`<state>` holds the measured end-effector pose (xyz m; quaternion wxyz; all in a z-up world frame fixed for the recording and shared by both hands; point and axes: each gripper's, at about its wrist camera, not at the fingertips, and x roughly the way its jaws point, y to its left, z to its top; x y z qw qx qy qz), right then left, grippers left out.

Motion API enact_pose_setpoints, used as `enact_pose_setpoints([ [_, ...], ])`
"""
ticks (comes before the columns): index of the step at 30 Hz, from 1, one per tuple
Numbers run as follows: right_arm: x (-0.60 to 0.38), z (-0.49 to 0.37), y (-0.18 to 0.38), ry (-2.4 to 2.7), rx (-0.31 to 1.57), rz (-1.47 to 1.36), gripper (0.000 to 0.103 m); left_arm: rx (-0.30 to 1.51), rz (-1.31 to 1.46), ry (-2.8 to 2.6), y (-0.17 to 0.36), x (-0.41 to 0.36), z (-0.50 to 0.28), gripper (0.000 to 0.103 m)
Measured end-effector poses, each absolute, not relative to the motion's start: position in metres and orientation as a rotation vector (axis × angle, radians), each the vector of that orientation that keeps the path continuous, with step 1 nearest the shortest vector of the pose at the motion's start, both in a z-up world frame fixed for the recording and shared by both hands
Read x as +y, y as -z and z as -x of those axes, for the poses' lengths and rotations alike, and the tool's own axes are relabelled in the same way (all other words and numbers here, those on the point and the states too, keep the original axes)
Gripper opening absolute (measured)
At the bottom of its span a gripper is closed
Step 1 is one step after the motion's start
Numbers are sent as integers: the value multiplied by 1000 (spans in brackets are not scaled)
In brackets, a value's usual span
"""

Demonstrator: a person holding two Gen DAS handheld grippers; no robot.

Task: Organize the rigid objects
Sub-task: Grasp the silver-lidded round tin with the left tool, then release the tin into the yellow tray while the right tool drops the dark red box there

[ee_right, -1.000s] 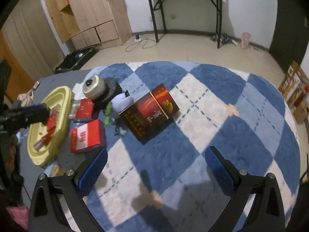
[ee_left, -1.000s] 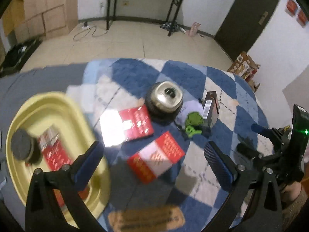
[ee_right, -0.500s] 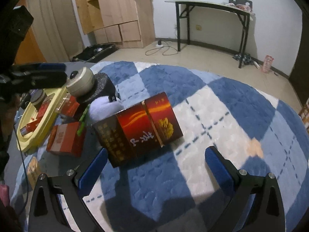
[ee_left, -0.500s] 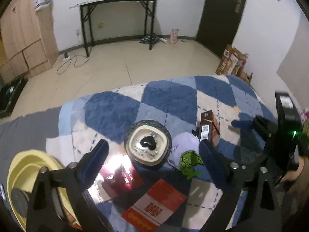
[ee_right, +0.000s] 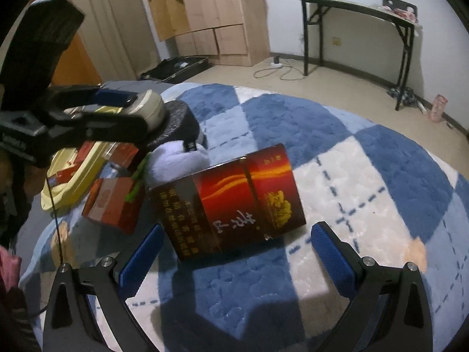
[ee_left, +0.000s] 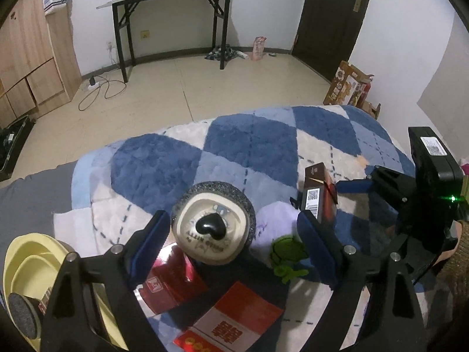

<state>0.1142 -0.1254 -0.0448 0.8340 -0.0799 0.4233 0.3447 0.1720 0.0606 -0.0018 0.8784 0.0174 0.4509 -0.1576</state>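
The stiff, light dark-red cardboard cigarette carton lies on the blue-and-white checked rug just ahead of the wide-open, empty right claw, best pinched across its narrow sides; the left claw gapes empty around the round cream lidded tin.

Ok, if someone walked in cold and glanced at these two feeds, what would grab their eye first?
Probably the big dark red carton lying on the blue-and-white checked blanket, right ahead of the right gripper, whose jaws stand open. Next, the round cream tin with a black heart knob, framed between the open jaws of the left gripper. Then the yellow tray at far left, already holding items.
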Motion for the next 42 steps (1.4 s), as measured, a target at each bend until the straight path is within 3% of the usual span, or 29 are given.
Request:
enact_pose_setpoints([
  [6, -118, -122, 49, -710, 890, 201, 103, 963, -10, 328, 9, 64, -176, 73],
  [9, -113, -129, 54, -692, 893, 202, 103, 961, -14, 317, 11, 66, -177, 61],
  [10, -110, -130, 55, -689, 893, 208, 103, 956, -7, 308, 10, 68, -177, 53],
  [13, -105, -131, 59, -663, 888, 220, 100, 961, 69, 304, 10, 81, -182, 52],
  [14, -105, -131, 60, -654, 881, 225, 93, 960, 76, 306, 11, 82, -182, 52],
  [23, -120, -120, 49, -613, 865, 205, 92, 948, 137, 292, -9, 100, -171, 52],
  [29, -128, -98, 5, -587, 836, 172, 92, 900, 193, 252, -46, 140, -134, 52],
  [35, -52, -52, -35, -714, 789, 247, 92, 904, 233, 143, -57, 211, -81, 52],
  [42, 102, 1, -43, -884, 774, 377, 92, 983, 273, -39, -24, 313, -28, 52],
])
